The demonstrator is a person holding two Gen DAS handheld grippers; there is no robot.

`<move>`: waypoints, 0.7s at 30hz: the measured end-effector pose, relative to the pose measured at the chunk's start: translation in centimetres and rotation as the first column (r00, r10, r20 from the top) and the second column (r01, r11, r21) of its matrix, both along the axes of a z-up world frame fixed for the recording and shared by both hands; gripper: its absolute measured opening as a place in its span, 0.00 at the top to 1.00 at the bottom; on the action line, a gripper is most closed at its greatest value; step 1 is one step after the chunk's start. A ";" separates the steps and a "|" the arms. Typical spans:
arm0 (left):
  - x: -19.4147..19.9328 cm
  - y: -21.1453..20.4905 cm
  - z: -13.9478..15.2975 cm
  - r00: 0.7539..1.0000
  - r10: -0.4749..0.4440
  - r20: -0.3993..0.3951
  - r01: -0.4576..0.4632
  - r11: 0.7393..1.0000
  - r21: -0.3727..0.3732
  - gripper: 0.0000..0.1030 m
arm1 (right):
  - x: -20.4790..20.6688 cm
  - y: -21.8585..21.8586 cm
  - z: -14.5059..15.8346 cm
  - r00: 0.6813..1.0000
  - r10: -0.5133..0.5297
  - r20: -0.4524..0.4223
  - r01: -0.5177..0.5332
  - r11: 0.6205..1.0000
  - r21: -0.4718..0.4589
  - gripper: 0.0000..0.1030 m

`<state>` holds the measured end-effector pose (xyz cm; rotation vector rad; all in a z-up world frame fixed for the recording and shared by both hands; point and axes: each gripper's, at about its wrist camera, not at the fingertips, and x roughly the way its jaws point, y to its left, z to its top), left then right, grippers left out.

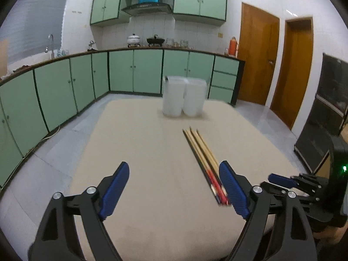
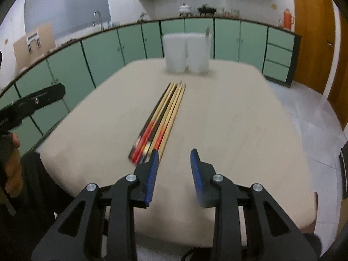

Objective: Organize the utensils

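Left gripper (image 1: 173, 177): held low over the near end of the table, pointing toward the far edge; its blue-padded fingers (image 1: 114, 190) are spread wide with nothing between them. The right-hand pad sits just beside the red ends of the chopsticks; whether it touches them cannot be told.
Right gripper (image 2: 174, 159): also low over the near end, level and facing the containers; jaws parted, with bare tabletop in the gap. Its left pad lies right at the near ends of the chopsticks, contact unclear.
Chopsticks (image 2: 166, 109): a bundle lying flat on the table, side by side, pale wood with black and red near ends, tips pointing toward the containers and stopping short of them.
Table (image 1: 141, 143): beige, smooth top with rounded corners, standing on a pale tiled floor (image 1: 54, 148).
Room: a kitchen with green base cabinets (image 1: 134, 71) along a curved counter, matching wall cabinets above, a range hood (image 1: 146, 8), pots on the counter, an orange flask (image 1: 232, 45) and two brown wooden doors (image 1: 257, 58).
Containers (image 1: 183, 96): two translucent white tubs standing upright, touching each other at the far end of the table. In the right wrist view a slim utensil handle (image 2: 207, 31) pokes up from the right-hand tub; other contents are too blurred to tell.
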<state>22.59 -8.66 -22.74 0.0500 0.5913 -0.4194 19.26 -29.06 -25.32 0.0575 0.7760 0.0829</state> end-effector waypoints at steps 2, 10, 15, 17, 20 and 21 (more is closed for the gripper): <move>-0.5 -0.2 -1.7 1.000 -0.010 -0.029 0.010 1.000 0.003 0.19 | 0.2 0.4 -0.9 1.000 0.011 -0.021 -0.011 1.000 -0.010 0.71; 0.1 0.4 -4.2 0.996 0.035 -0.076 -0.033 0.999 0.027 0.20 | 1.0 1.0 -3.3 0.996 0.064 -0.060 -0.064 0.998 0.003 0.69; 0.7 0.2 -5.5 0.993 0.025 -0.118 -0.021 0.999 0.038 0.20 | 1.9 1.1 -3.5 0.996 0.078 -0.036 -0.079 0.997 -0.020 0.72; 0.8 -0.2 -6.1 0.991 0.014 -0.131 -0.008 0.999 0.049 0.20 | 2.2 0.8 -3.5 0.997 0.073 -0.031 -0.073 0.997 -0.022 0.76; 0.8 -1.0 -6.6 0.990 -0.005 -0.142 0.014 0.998 0.064 0.20 | 2.4 0.1 -3.5 0.998 0.065 -0.024 -0.066 0.998 -0.023 0.84; 0.8 -1.2 -6.7 0.990 -0.012 -0.144 0.022 0.997 0.069 0.20 | 2.4 -0.3 -3.5 0.998 0.056 -0.023 -0.056 0.998 -0.019 0.85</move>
